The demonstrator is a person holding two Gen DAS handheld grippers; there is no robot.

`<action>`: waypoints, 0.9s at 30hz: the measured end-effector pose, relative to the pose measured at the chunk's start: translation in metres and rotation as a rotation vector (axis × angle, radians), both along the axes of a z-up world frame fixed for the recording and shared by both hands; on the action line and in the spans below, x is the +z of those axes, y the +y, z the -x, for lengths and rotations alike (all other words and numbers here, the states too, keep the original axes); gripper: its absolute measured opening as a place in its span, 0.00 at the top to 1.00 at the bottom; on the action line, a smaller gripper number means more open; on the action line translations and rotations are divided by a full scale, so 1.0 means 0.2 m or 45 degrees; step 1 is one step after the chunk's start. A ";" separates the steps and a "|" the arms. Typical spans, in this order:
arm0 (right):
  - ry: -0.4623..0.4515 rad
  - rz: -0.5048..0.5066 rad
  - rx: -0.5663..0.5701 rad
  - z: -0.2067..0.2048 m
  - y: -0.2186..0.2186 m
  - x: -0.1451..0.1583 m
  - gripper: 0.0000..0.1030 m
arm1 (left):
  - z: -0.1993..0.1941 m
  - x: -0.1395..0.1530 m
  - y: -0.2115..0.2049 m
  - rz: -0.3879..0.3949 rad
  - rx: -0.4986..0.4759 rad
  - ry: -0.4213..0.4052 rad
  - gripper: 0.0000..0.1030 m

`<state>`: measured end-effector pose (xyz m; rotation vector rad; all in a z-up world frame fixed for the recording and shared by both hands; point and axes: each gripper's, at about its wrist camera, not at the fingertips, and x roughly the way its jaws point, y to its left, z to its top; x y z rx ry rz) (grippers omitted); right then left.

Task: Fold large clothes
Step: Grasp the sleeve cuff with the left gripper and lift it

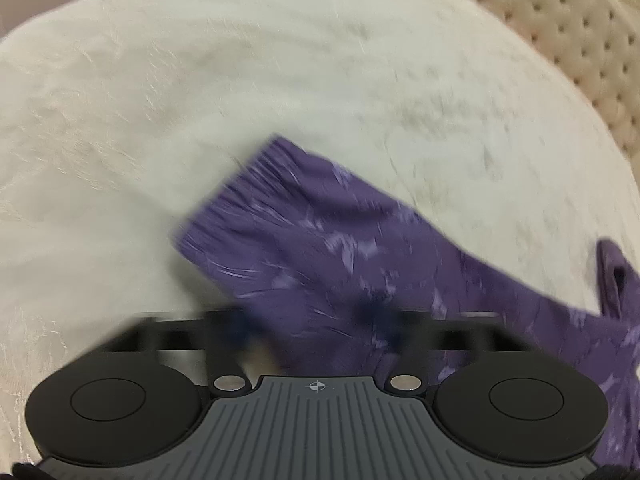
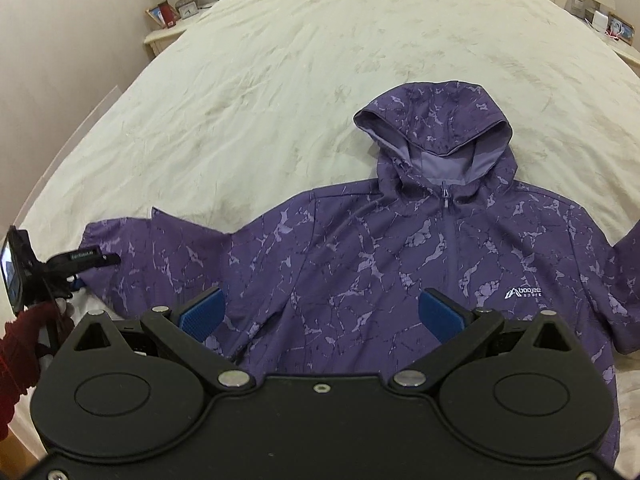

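A purple marbled hooded jacket [image 2: 380, 256] lies face up on the bed, zipped, hood [image 2: 436, 128] toward the headboard. My right gripper [image 2: 320, 312] hovers over its lower front, blue pads [image 2: 202, 312] wide apart and empty. In the right wrist view my left gripper [image 2: 86, 266] is at the cuff of the outstretched sleeve [image 2: 160, 256]. In the blurred left wrist view that sleeve [image 1: 304, 240] lies across the gripper [image 1: 312, 328]; the fingers are smeared and mostly covered by fabric.
The cream bedspread [image 2: 280, 60] covers the whole bed. A nightstand with a lamp and frames [image 2: 176, 12] stands far left, another [image 2: 612, 28] far right. A tufted headboard [image 1: 580, 40] shows in the left wrist view.
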<state>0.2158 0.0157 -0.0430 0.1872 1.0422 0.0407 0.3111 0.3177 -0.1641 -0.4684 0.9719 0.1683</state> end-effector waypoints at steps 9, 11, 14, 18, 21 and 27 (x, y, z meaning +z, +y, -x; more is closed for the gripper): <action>0.009 0.005 -0.003 0.06 0.00 0.01 0.01 | 0.28 0.37 0.08 0.014 0.112 -0.266 0.92; 0.010 -0.007 0.000 0.08 0.00 0.00 0.01 | 0.32 0.43 0.11 -0.010 0.145 -0.309 0.92; 0.021 -0.029 0.012 0.10 0.00 -0.02 0.01 | 0.42 0.51 0.11 -0.055 0.174 -0.359 0.92; 0.038 -0.057 0.037 0.14 -0.01 -0.06 0.01 | 0.48 0.56 0.07 -0.084 0.207 -0.406 0.92; 0.047 -0.079 0.058 0.17 -0.03 -0.08 0.01 | 0.44 0.61 -0.01 -0.091 0.208 -0.468 0.92; 0.045 -0.137 0.068 0.23 -0.16 -0.12 0.01 | 0.40 0.87 -0.29 -0.111 0.104 -0.666 0.92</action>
